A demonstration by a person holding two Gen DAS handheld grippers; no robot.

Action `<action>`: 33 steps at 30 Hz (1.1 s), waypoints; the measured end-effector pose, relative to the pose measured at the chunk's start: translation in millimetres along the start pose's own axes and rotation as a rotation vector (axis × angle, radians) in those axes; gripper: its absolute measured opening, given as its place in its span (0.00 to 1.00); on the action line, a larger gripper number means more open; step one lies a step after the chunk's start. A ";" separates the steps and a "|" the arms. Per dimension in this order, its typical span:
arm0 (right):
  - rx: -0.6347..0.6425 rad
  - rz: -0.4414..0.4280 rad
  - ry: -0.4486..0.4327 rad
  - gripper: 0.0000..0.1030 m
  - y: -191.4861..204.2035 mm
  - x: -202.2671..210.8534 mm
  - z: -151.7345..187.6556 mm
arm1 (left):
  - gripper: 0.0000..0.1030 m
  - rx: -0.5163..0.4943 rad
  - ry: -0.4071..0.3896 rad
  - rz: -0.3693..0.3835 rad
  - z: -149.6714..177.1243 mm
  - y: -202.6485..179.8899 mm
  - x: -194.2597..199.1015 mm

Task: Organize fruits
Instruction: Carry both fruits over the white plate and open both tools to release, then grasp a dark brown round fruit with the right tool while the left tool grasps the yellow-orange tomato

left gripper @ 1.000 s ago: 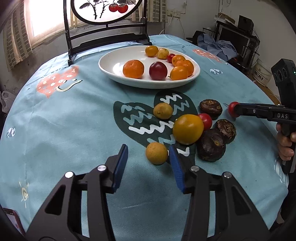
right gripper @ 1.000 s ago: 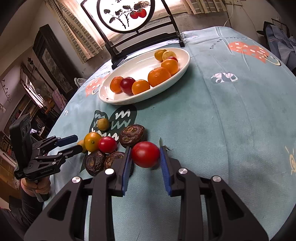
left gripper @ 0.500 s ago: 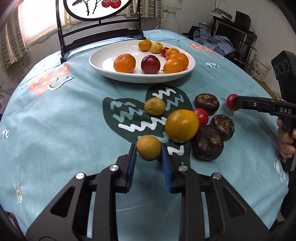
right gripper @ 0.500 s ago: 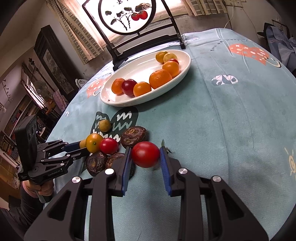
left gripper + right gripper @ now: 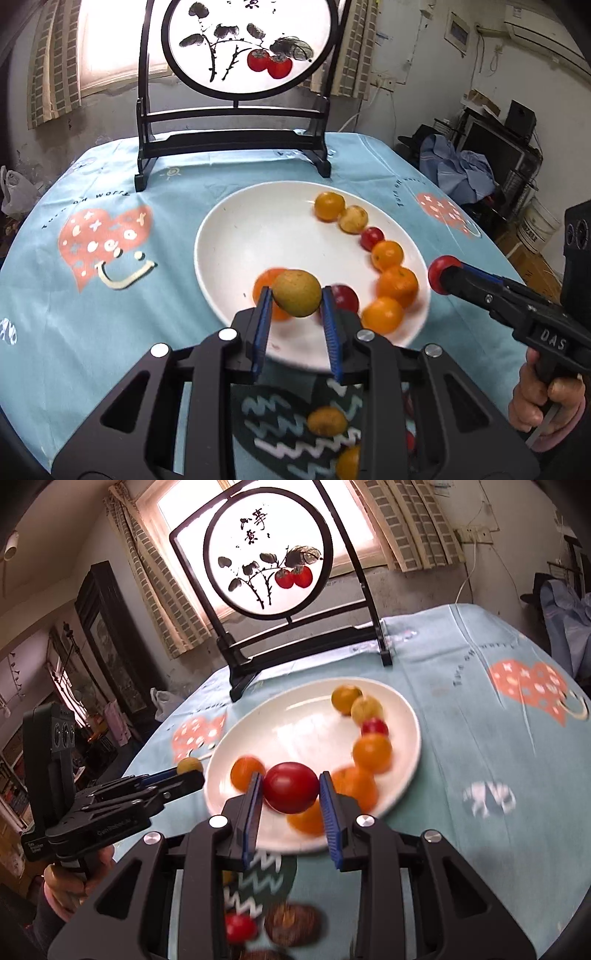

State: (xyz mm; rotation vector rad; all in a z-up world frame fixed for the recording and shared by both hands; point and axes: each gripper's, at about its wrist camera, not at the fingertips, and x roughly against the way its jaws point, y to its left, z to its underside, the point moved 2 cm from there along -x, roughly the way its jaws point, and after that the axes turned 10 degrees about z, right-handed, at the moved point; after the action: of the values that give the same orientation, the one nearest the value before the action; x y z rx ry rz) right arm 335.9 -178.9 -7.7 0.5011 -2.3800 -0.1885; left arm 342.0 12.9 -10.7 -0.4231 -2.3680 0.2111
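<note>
While both grippers hung above the near rim of the plate [image 5: 221, 236], each was clenched on one fruit: the left gripper [image 5: 295, 295] pinched a yellow-brown fruit [image 5: 296, 292] between its blue pads, and the right gripper [image 5: 289, 788] held a red tomato [image 5: 291, 787] the same way. Neither fruit touched the dish. A curved row of oranges [image 5: 397, 286] and small fruit already lay along the plate's right side, with one orange [image 5: 246, 773] and a dark red fruit nearer the front, so the bare white centre and left looked like the best landing spots. To do the placing well, I judged each gripper should come low over bare china before opening, since round fruit would roll if dropped. The two tools sat close together, so setting down one at a time seemed safer. More fruit waited on the cloth [image 5: 110, 325] below, among them a yellow one [image 5: 327, 421].
</note>
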 end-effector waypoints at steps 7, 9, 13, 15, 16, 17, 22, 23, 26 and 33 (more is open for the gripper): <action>0.034 0.047 0.013 0.60 -1.7 -5.6 -0.6 | 0.90 0.064 -0.045 -0.087 -10.0 16.9 6.2; 0.050 0.051 0.015 0.60 -1.8 7.6 5.3 | 0.91 0.084 -0.021 -0.062 -1.3 18.7 15.4; 0.055 0.006 0.071 0.60 -2.3 23.9 28.4 | 0.94 0.102 0.006 -0.046 27.4 20.3 30.3; 0.063 0.010 0.115 0.60 -1.6 26.5 41.3 | 0.94 0.102 0.026 -0.050 42.9 19.0 34.8; 0.067 0.017 0.130 0.60 -0.8 27.0 45.7 | 0.94 0.106 0.038 -0.045 50.4 18.9 36.7; 0.078 0.020 0.144 0.60 0.3 27.4 50.7 | 0.95 0.110 0.050 -0.034 56.5 18.3 38.6; 0.168 0.053 0.186 0.60 12.1 30.0 69.7 | 0.95 0.078 0.065 -0.078 75.8 13.9 48.7; 0.189 0.054 0.196 0.60 15.4 29.5 73.4 | 0.95 0.063 0.059 -0.106 77.1 13.8 50.8; 0.234 0.061 0.214 0.60 21.0 26.9 81.5 | 0.95 0.066 0.052 -0.129 78.1 15.8 55.1; 0.267 0.088 0.254 0.60 21.3 16.7 90.0 | 0.95 0.138 0.044 -0.111 77.5 26.8 64.3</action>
State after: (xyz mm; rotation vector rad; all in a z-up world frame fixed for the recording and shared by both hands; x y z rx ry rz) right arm 258.7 -166.2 -59.7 0.5093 -2.1804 0.2238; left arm 251.2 58.3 -34.5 -0.2278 -2.3092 0.3082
